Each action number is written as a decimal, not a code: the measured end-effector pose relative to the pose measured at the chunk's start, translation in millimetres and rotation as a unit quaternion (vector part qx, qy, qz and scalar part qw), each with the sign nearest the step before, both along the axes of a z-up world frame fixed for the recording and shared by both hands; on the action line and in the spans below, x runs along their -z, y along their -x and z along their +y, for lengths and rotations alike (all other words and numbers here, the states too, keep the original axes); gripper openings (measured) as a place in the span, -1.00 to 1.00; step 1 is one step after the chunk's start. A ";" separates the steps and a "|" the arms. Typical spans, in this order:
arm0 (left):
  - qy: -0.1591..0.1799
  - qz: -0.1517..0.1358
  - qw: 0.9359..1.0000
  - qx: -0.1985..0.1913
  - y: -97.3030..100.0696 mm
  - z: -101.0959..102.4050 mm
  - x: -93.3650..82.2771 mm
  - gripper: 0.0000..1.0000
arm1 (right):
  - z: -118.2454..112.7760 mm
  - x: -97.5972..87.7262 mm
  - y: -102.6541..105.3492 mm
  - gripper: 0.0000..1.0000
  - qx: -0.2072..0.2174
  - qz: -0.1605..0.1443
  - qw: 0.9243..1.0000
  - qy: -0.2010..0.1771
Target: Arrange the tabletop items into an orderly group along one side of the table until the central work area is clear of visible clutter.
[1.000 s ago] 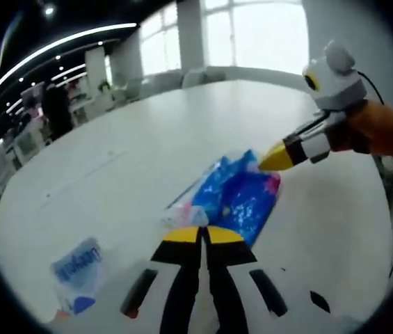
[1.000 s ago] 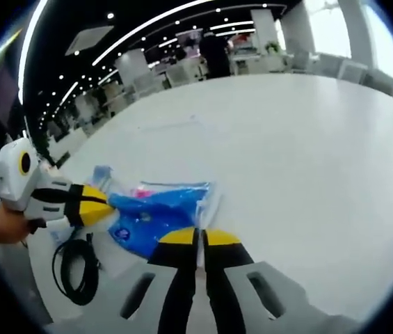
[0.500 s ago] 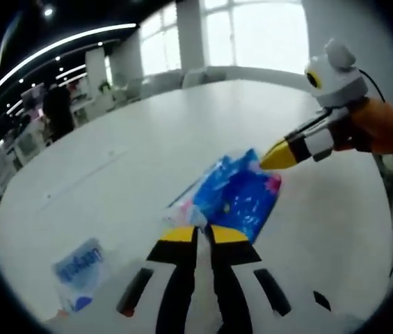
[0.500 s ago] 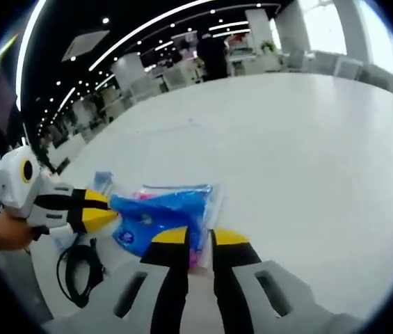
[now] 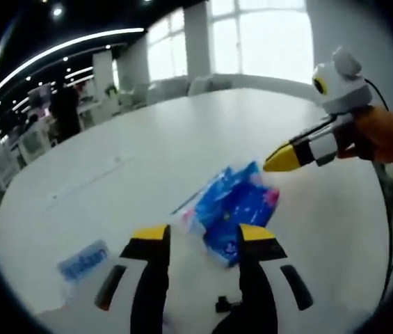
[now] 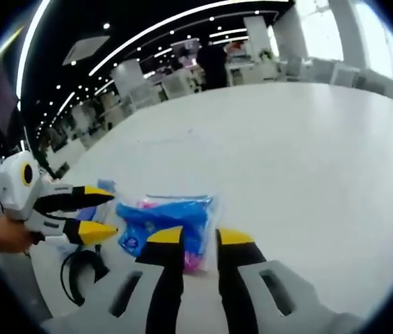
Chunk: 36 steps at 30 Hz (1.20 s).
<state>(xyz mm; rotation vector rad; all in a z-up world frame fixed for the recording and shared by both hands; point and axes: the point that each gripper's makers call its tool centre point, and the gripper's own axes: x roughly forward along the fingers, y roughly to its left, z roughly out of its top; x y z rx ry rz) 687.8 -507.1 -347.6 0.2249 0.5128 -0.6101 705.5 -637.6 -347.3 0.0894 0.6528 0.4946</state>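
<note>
The left gripper (image 5: 199,236) stands with its yellow-tipped jaws spread wide and nothing between them. Just ahead of those tips, a little to the right, the blue plastic packet (image 5: 234,209) lies flat on the white table (image 5: 147,153). The packet is free of the jaws, so it appears to be set down rather than held. Off to the left of the gripper, near the table edge, sits a small white pack with blue lettering (image 5: 81,264).

The right gripper (image 6: 199,238) has its jaws parted by a narrower gap, also empty. The same blue packet (image 6: 165,219) lies just beyond and left of its tips, with pink showing through the clear wrap. In the left gripper view, this right gripper (image 5: 279,158) reaches in from the right with its tip just above the packet's far corner; whether it touches cannot be told. Further left of the right gripper, past the other gripper's open jaws (image 6: 88,212), a black cable (image 6: 78,275) lies coiled near the table edge.

As a judgement, the task looks well along. The packet, the small pack and the cable all lie toward the near side, and the broad middle of the table beyond them is bare. What may remain is drawing the three closer into a neater row.
</note>
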 end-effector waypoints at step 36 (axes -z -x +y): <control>0.042 -0.044 0.996 -0.058 84.9 103.1 -58.3 -0.29 | 84.3 -66.6 23.9 -0.61 -0.099 -0.045 0.993 0.045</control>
